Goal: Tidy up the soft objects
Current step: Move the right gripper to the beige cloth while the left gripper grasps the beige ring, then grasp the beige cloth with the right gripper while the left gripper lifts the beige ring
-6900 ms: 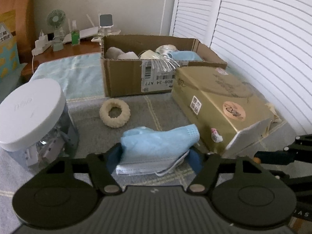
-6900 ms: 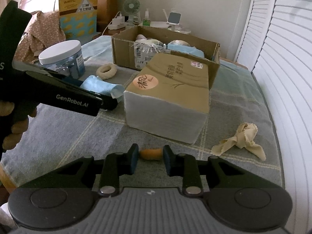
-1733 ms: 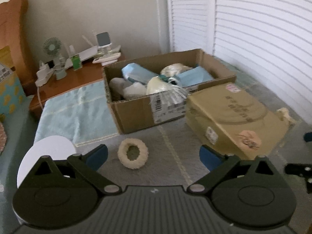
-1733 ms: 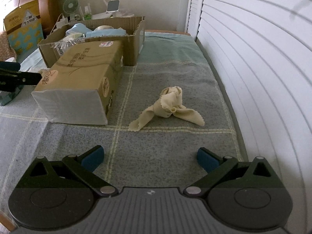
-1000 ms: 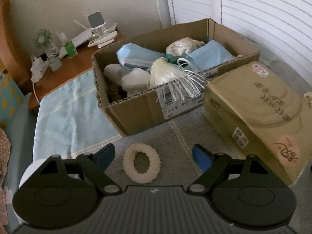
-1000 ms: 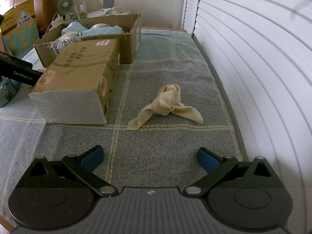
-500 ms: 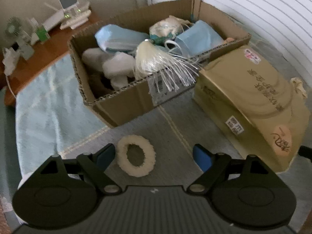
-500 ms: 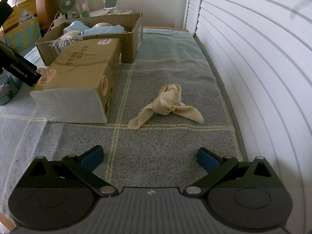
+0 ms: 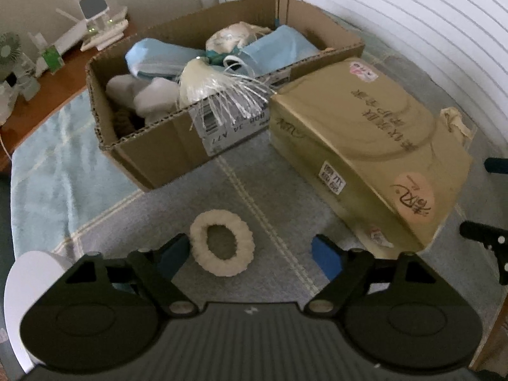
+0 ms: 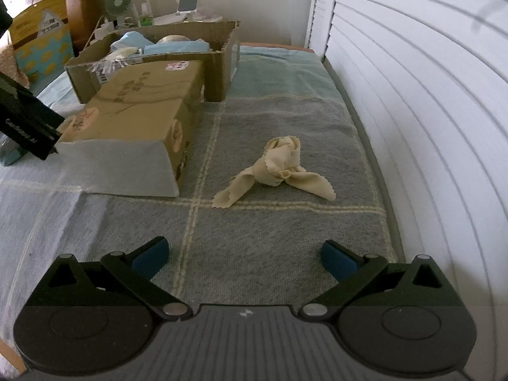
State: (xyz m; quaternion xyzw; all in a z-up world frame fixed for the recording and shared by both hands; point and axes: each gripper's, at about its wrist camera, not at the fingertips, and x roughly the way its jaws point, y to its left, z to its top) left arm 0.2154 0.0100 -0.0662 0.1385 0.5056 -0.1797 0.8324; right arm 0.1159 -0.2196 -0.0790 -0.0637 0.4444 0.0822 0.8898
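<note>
While left tongs [image 9: 250, 255] close, ring [image 9: 222, 243] now between pads.

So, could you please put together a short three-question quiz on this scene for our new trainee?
1. True or false: the fluffy ring lies inside the cardboard box.
2. Which loose item lies ahead of the right gripper? A) crumpled cream cloth B) a sponge C) a sock
3. Fill in: the ring lies between the fingers of the ____ gripper, whose jaws are closing without touching it yet.

Key: 1 false, it lies on the blanket in front of the box; 2 A; 3 left.
</note>
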